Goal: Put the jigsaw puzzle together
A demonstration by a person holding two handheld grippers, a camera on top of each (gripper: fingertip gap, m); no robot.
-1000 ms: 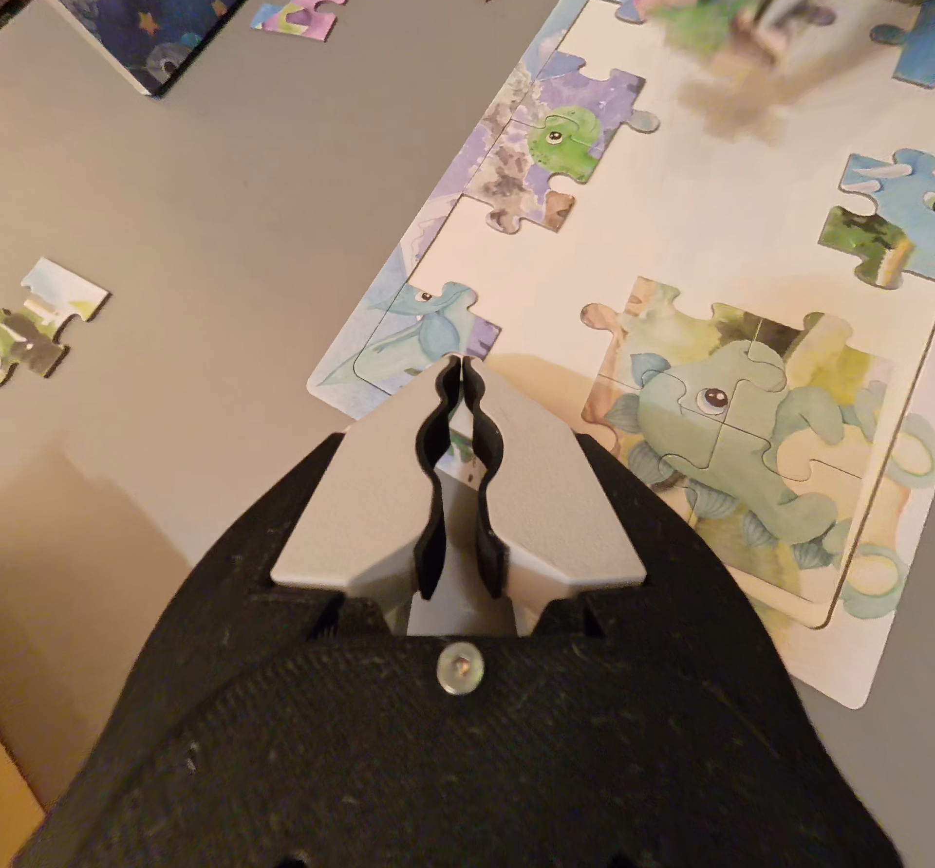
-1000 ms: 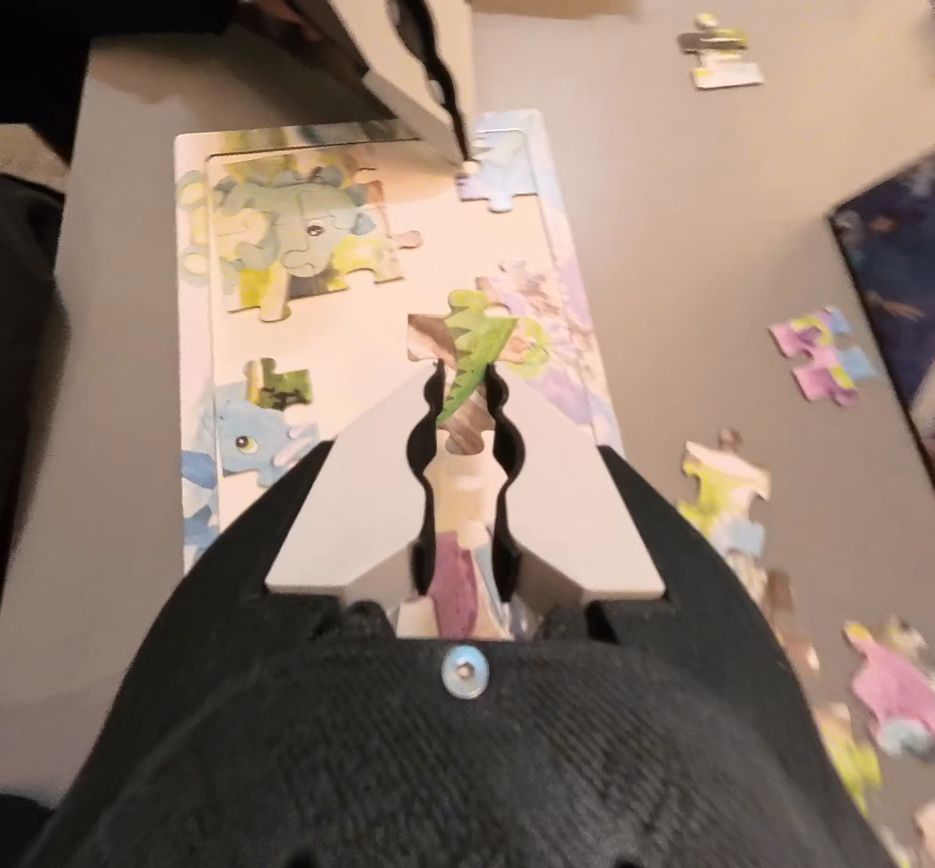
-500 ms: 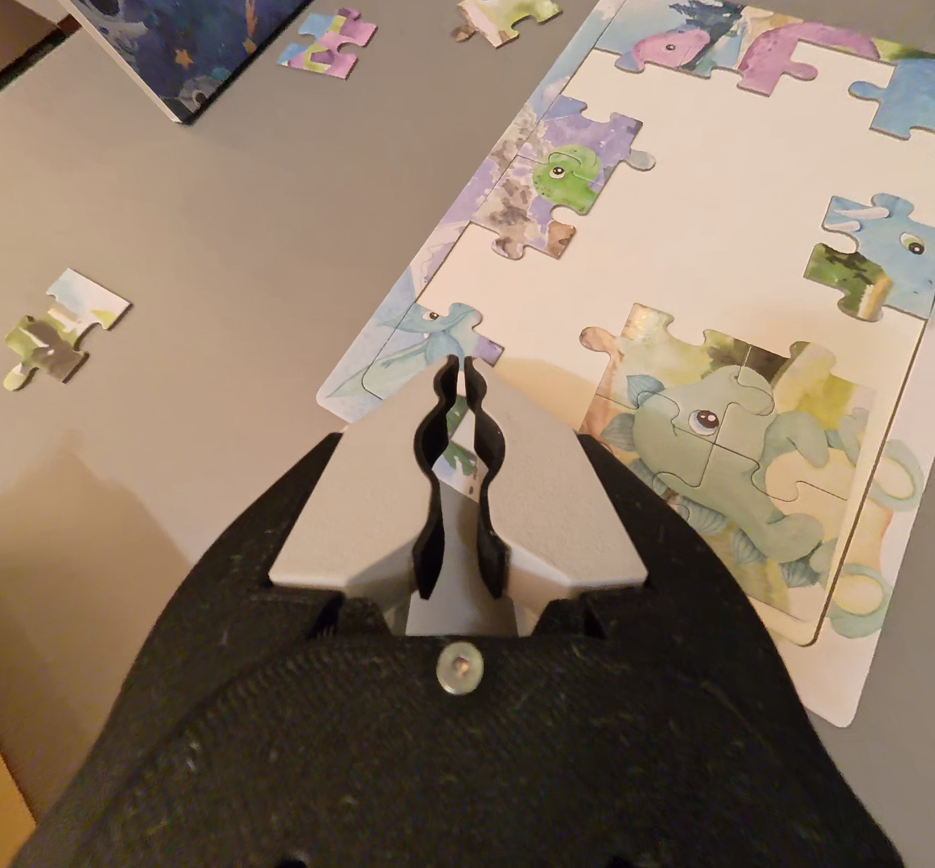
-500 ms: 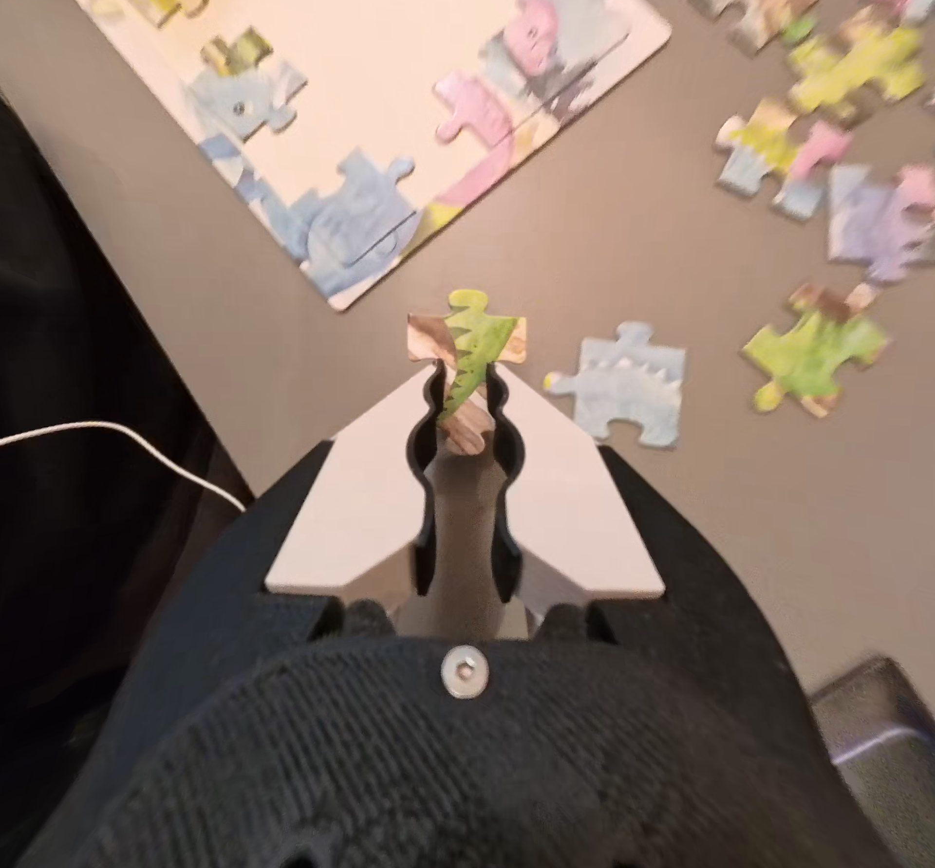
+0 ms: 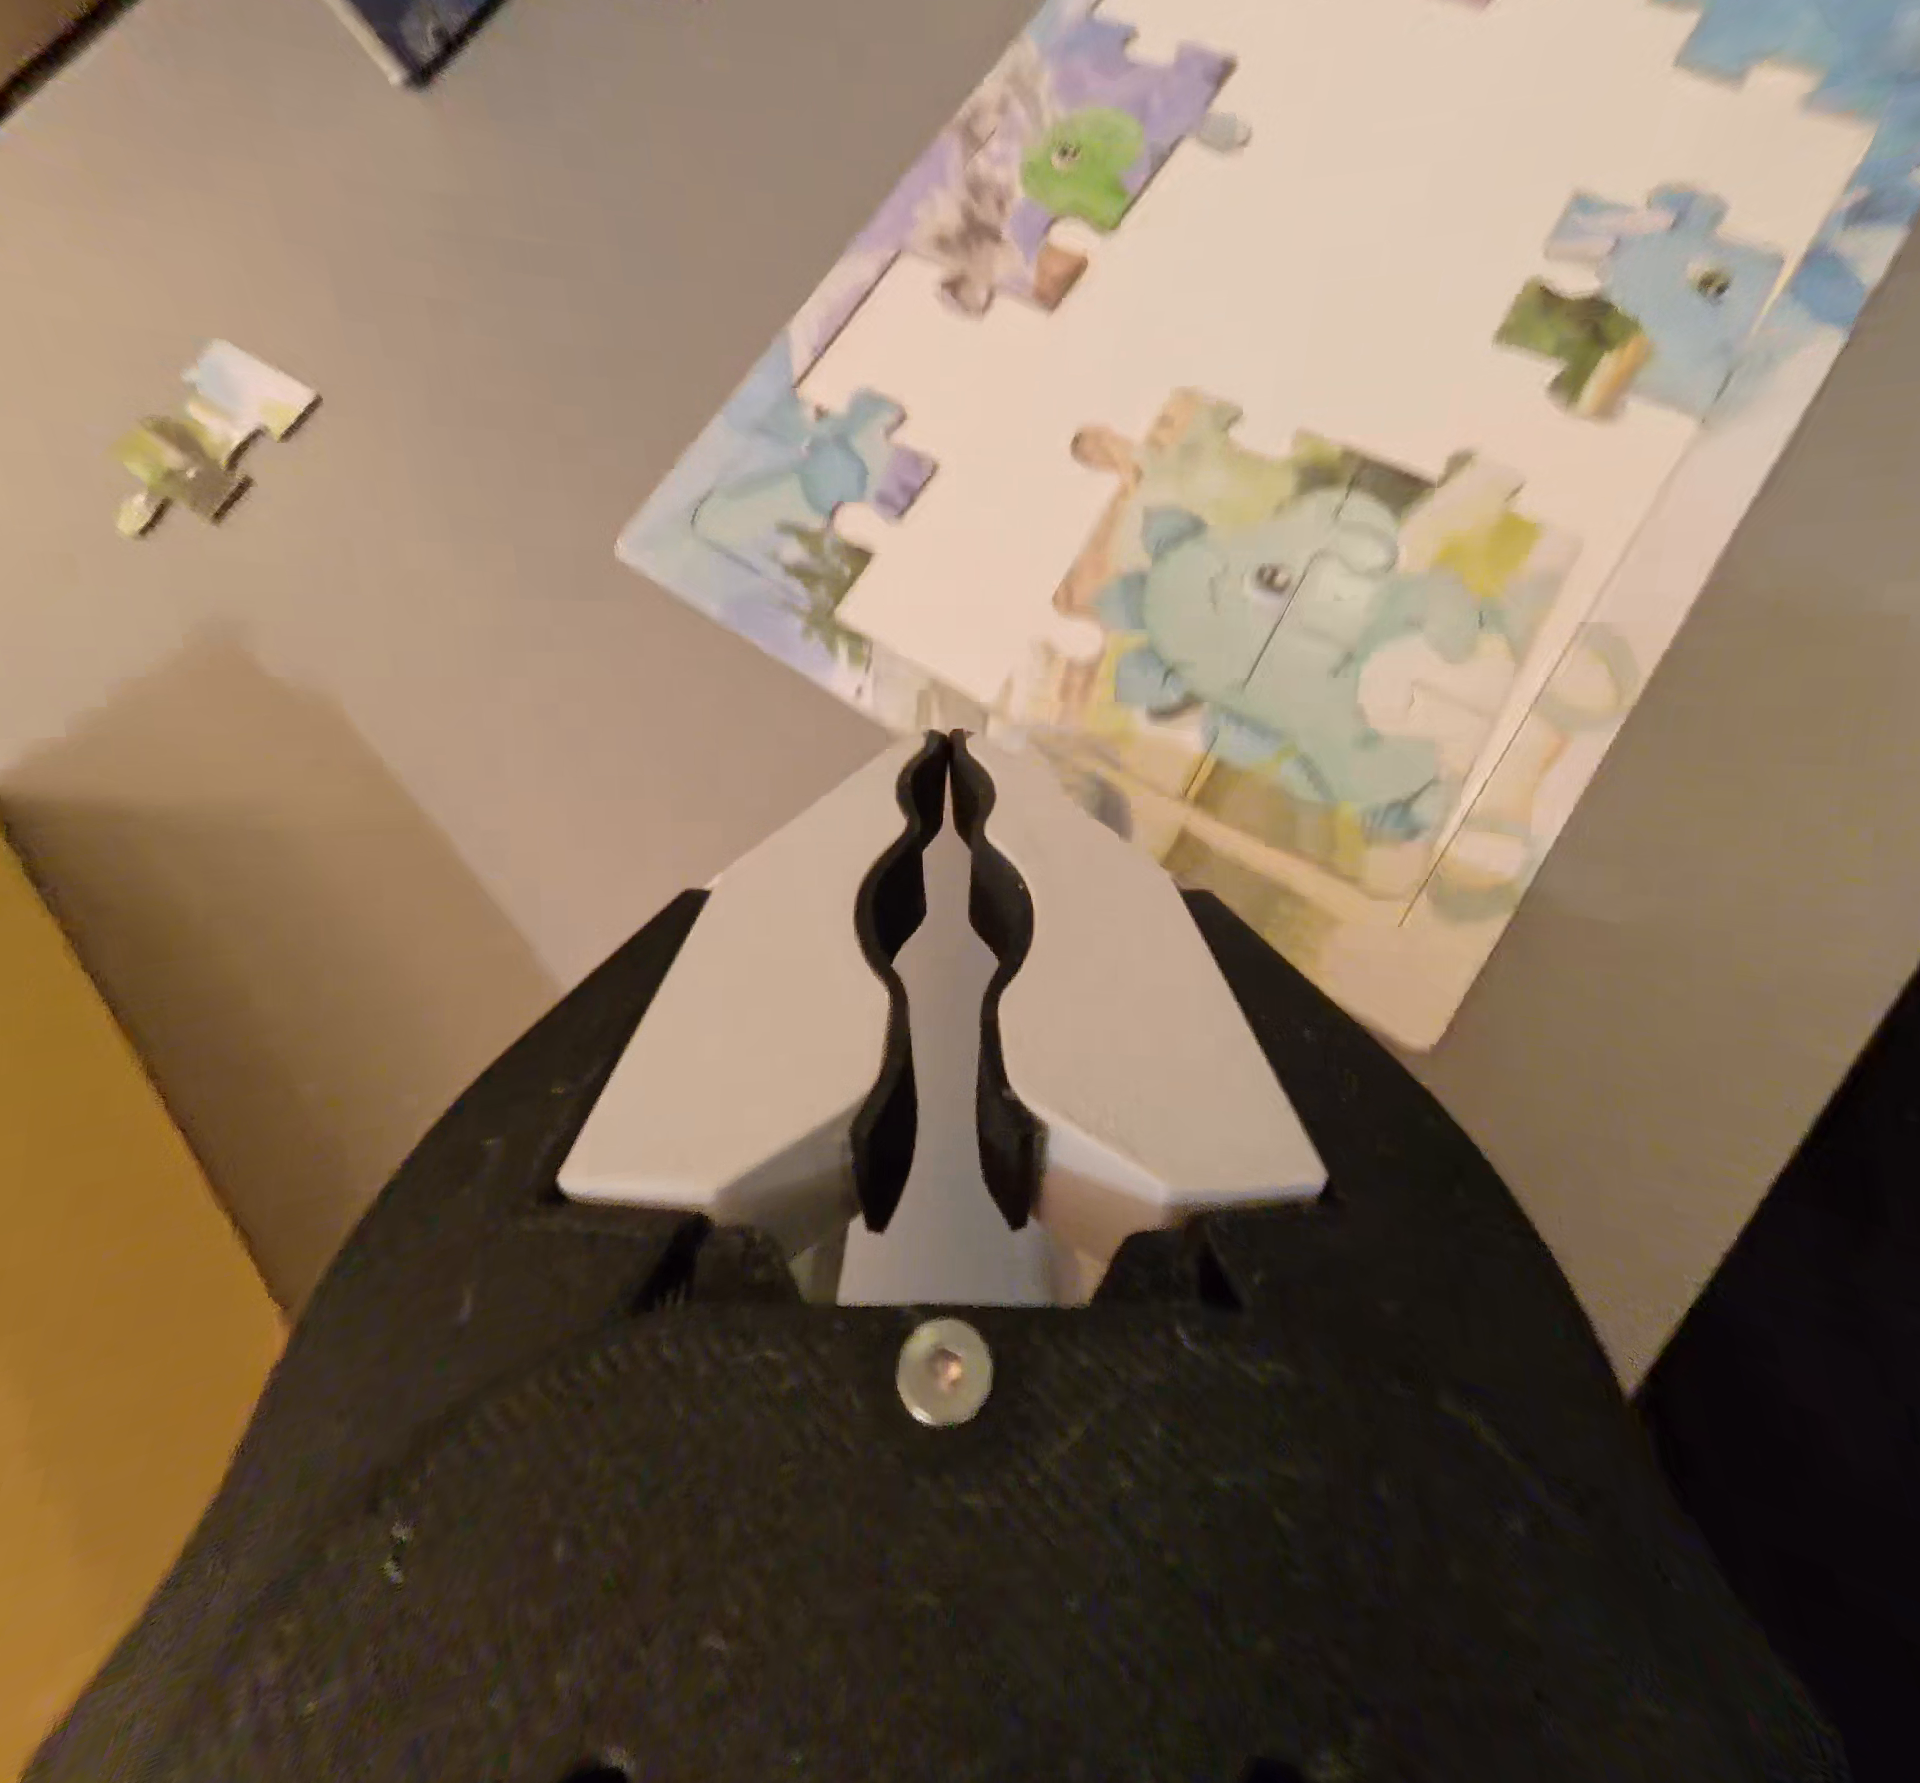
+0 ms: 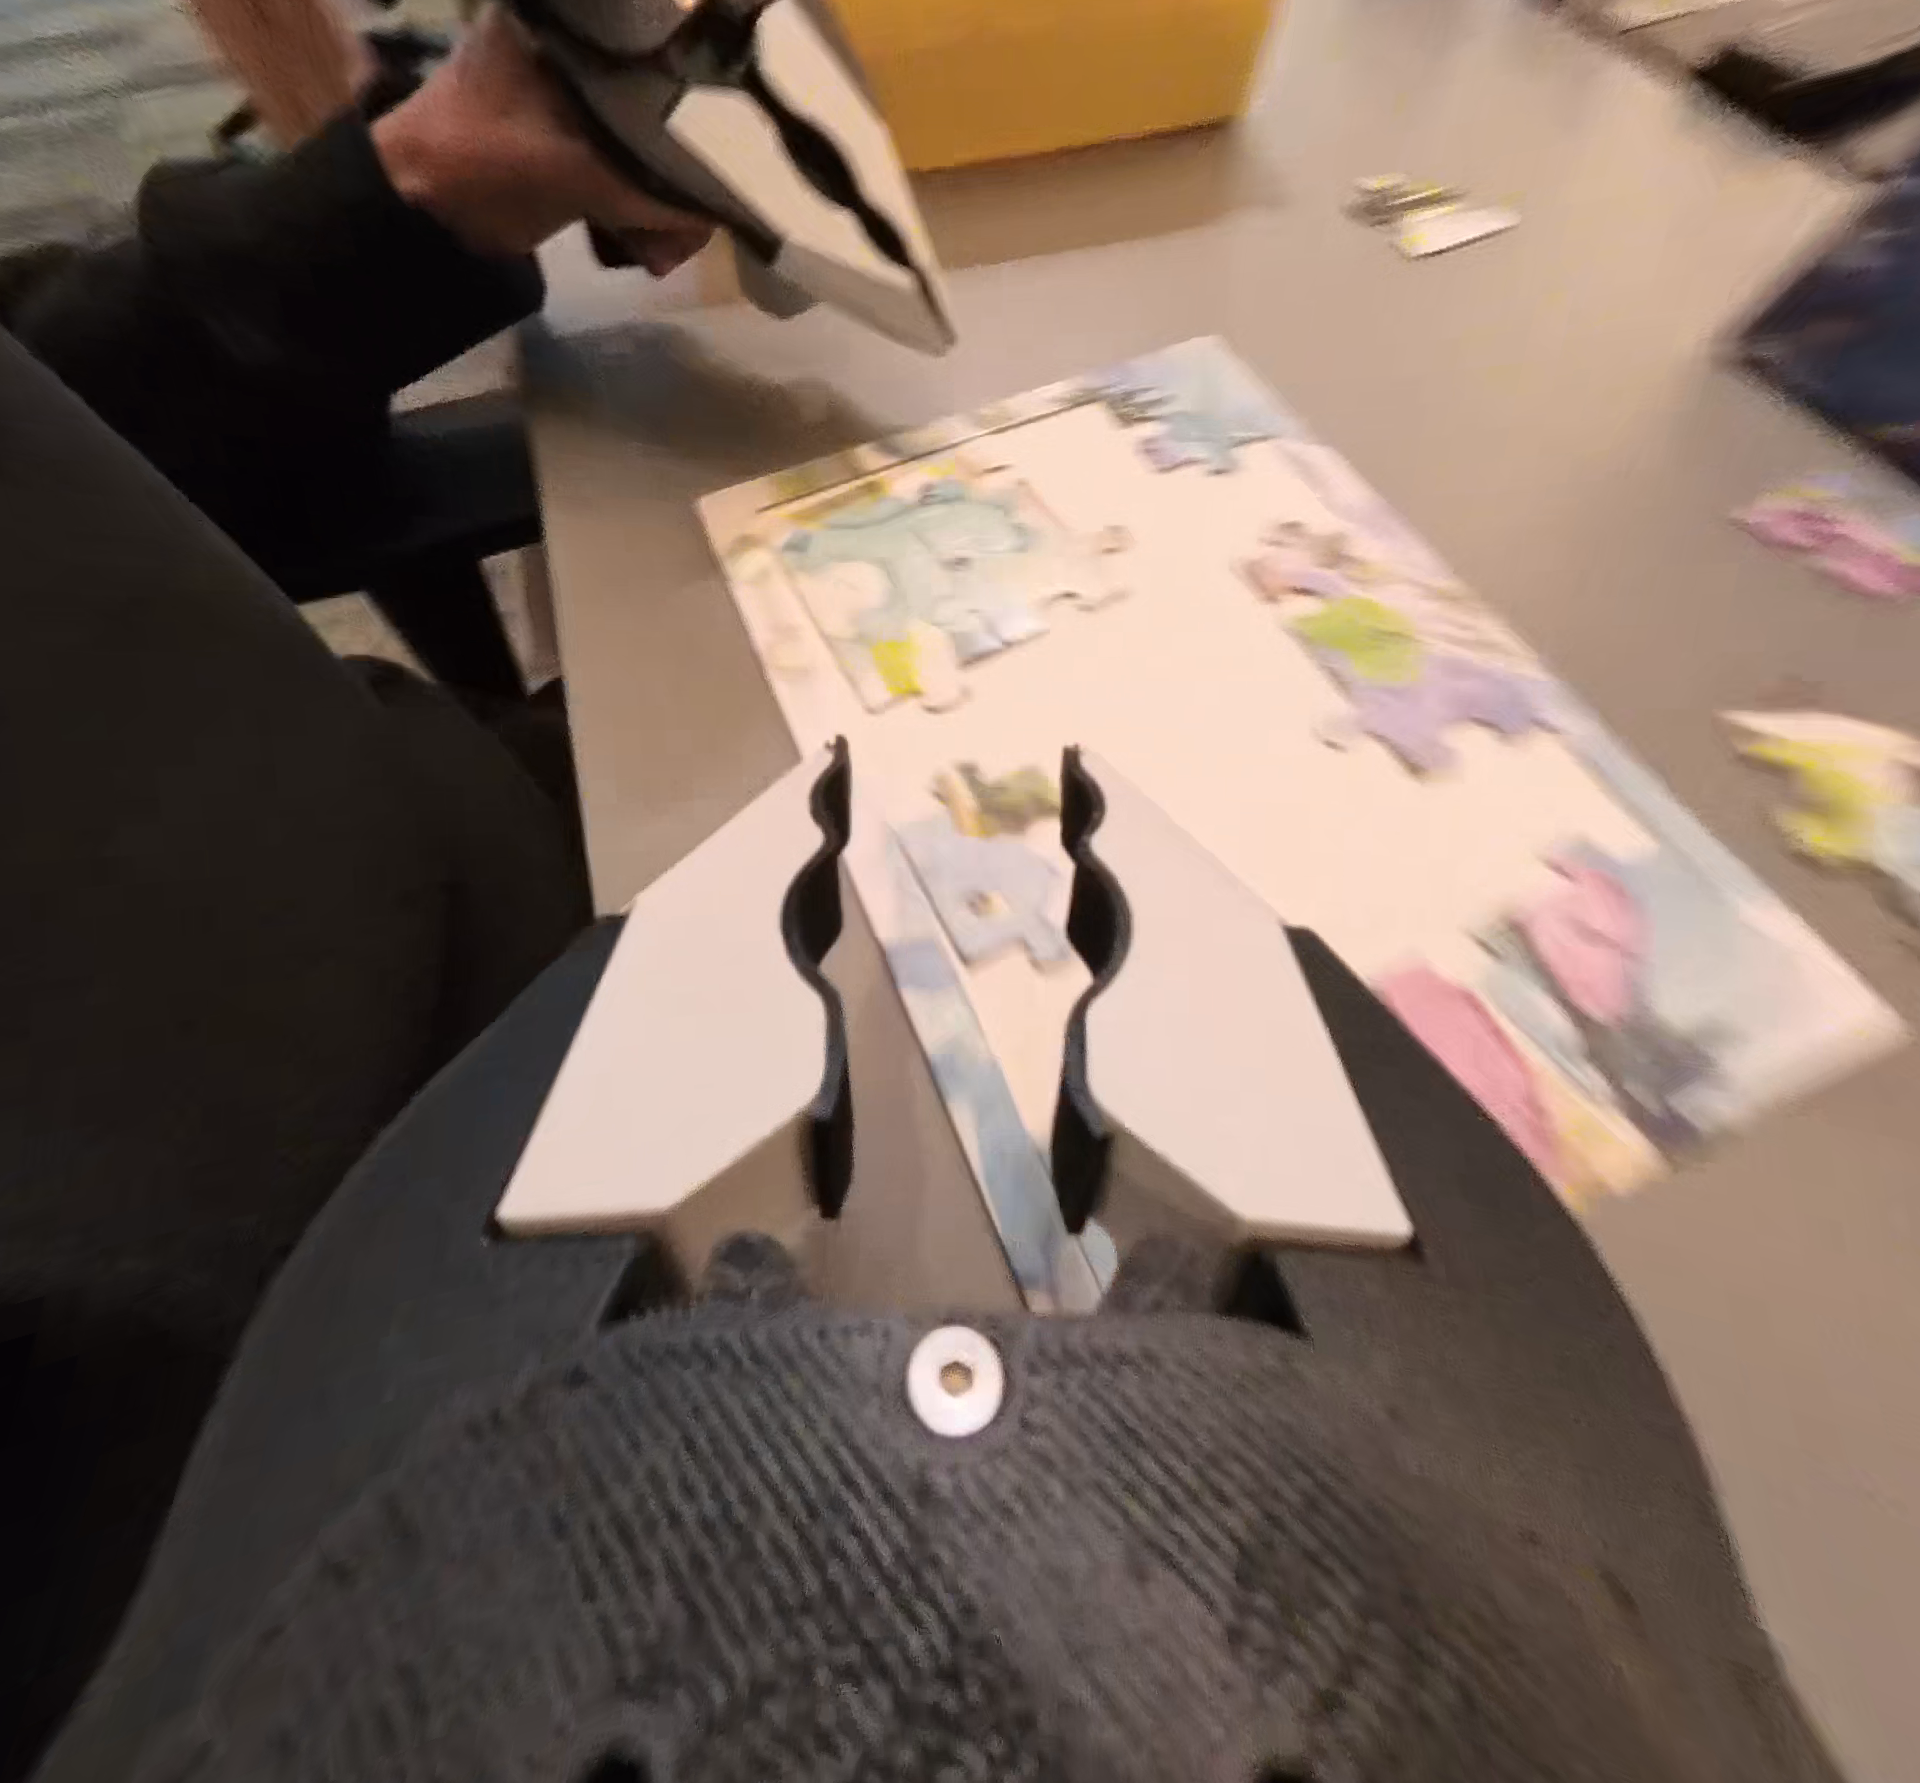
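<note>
The risk I see from here is the right gripper (image 6: 951,757) dropping onto the puzzle board (image 6: 1195,725) and nudging the blue piece (image 6: 987,886) lying between its spread, empty jaws, or sliding the whole unanchored board on the grey table (image 6: 1455,299); the blurred views suggest quick motion, which would make that likelier. The left gripper (image 5: 953,741) has its tips pressed together on nothing, raised above the board's near corner, the teal elephant cluster (image 5: 1309,632) just ahead to its right. In the right view a hand (image 6: 499,164) holds that left gripper tilted downward, beyond the board's far edge. Loose pieces (image 6: 1829,798) lie scattered to the right.
</note>
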